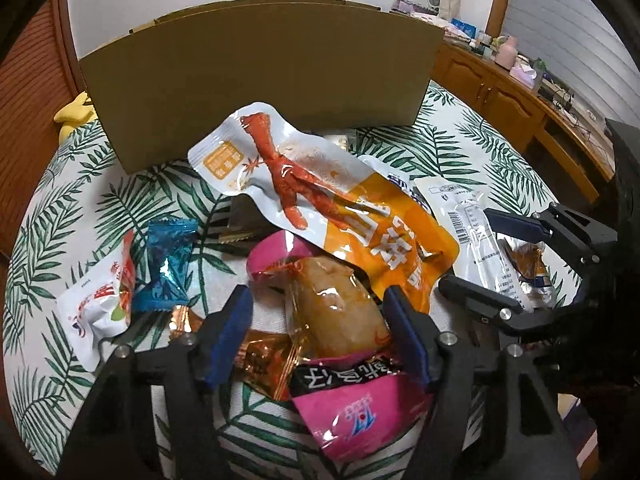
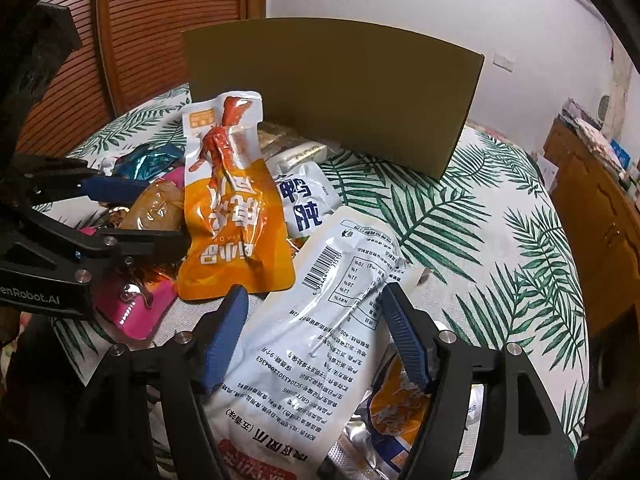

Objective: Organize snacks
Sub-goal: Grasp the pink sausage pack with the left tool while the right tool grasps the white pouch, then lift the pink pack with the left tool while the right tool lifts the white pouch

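Snacks sat loose in a heap on the leaf-print cloth (image 1: pixel 460 136), none visibly boxed. Left wrist view: left gripper (image 1: pixel 320 332) straddled the pink pack (image 1: pixel 340 412) with its brown clear-wrapped piece; jaws roughly half open, right pad at the wrapper edge, left pad apart, so I judged no grip yet. Orange chicken-foot pouch (image 1: pixel 304 184) lay just beyond the jaws, cardboard box (image 1: pixel 260 76) well beyond; its inside was hidden. Right wrist view: right gripper (image 2: pixel 314 336) straddled the white label-side pouch (image 2: pixel 320 320), jaws about as wide; whether the pads pressed it, I couldn't tell. Probably each was lined up to lift one pack toward the box.
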`<state>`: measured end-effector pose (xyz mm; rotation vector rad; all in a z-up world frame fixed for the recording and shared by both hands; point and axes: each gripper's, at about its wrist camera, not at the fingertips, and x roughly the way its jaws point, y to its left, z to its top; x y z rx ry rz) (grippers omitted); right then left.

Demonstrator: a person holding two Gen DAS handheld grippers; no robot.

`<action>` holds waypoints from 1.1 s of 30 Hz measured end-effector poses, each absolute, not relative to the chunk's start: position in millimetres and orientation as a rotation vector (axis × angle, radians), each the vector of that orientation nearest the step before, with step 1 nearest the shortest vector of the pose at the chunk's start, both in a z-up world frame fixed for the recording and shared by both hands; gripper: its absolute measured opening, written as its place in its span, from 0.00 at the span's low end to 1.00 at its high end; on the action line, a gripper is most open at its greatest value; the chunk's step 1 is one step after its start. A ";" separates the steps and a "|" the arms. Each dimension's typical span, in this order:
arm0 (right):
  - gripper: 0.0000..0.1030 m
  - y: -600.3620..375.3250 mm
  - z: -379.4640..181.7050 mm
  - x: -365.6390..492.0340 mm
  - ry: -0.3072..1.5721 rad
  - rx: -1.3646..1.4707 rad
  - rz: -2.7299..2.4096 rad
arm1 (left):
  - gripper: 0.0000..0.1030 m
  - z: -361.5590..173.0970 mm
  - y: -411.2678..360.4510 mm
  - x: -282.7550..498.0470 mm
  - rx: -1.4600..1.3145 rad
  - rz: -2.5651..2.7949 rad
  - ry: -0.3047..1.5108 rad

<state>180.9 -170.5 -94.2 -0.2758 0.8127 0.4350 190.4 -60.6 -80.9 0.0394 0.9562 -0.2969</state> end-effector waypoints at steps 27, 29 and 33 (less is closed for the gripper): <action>0.76 -169.0 -93.3 214.4 0.901 -0.301 0.469 | 0.40 -77.1 -14.5 172.3 -0.107 -0.391 0.888; 0.60 -172.9 -90.5 214.1 0.894 -0.287 0.468 | 0.40 -76.5 -13.5 172.3 -0.112 -0.393 0.882; 0.20 -186.0 -79.5 216.2 0.885 -0.223 0.469 | 0.40 -75.7 -8.1 169.6 -0.119 -0.396 0.874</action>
